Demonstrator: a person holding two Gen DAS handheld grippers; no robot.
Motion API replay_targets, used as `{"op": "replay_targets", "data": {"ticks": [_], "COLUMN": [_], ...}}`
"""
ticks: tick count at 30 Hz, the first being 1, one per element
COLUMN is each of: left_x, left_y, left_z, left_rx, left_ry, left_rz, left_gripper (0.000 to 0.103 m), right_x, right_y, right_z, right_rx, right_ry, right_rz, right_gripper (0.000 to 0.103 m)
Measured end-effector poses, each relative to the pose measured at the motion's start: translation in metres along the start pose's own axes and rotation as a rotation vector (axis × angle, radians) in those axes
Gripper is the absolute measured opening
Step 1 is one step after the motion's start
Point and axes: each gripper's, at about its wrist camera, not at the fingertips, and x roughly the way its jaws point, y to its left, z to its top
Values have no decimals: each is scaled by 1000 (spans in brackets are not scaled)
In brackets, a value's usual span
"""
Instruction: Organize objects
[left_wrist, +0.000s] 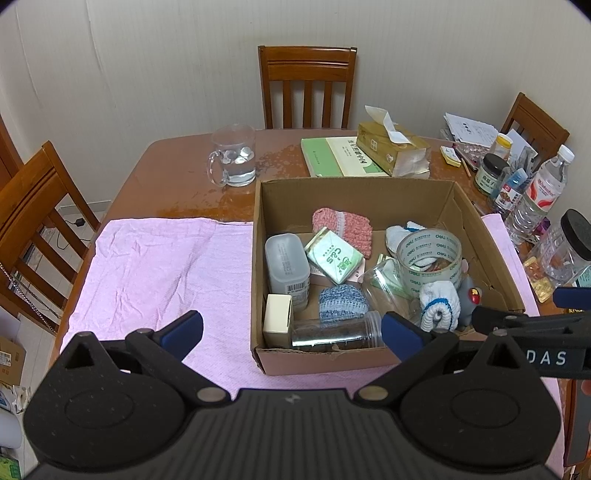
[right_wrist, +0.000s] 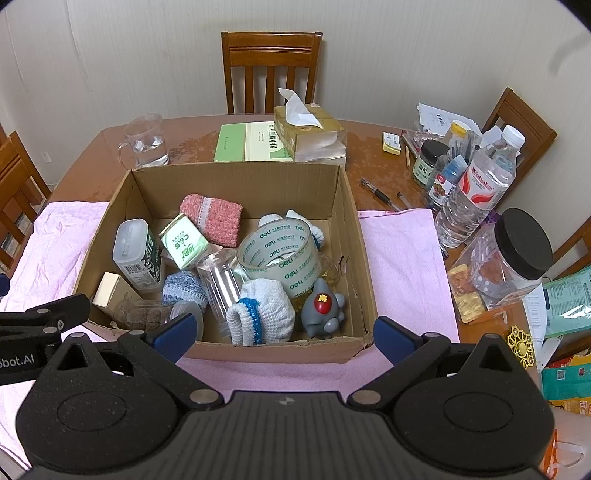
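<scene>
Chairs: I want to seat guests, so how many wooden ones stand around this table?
3 in the left wrist view: one chair behind the table's far edge, one at its left side, one at the far right corner. Others may stand outside the picture.

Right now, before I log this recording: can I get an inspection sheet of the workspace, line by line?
Surface: wooden table, glossy, with a pink towel under the box.
Job's things: open cardboard box holding a tape roll, pink knit cloth, grey toy, rolled white sock, white plastic container, green packet and more.
Clutter: glass mug, green book, tissue box, water bottle, black-lidded jar, pens and papers at the right.
Grippers: left gripper and right gripper both open, empty, near the box's front edge.
Cables: one on the floor at left.
Surroundings: wooden chairs, pale wall.
</scene>
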Motion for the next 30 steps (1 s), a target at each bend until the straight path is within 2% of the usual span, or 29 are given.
{"op": "replay_targets", "data": {"ticks": [30], "left_x": [1], "left_y": [0], "left_z": [1], "left_rx": [13], "left_ry": [12], "left_rz": [22], "left_gripper": [102], "right_x": [-1], "right_y": [0], "right_z": [1], "right_rx": [4], "right_ry": [4], "right_rz": [-7], "right_gripper": [103]}}
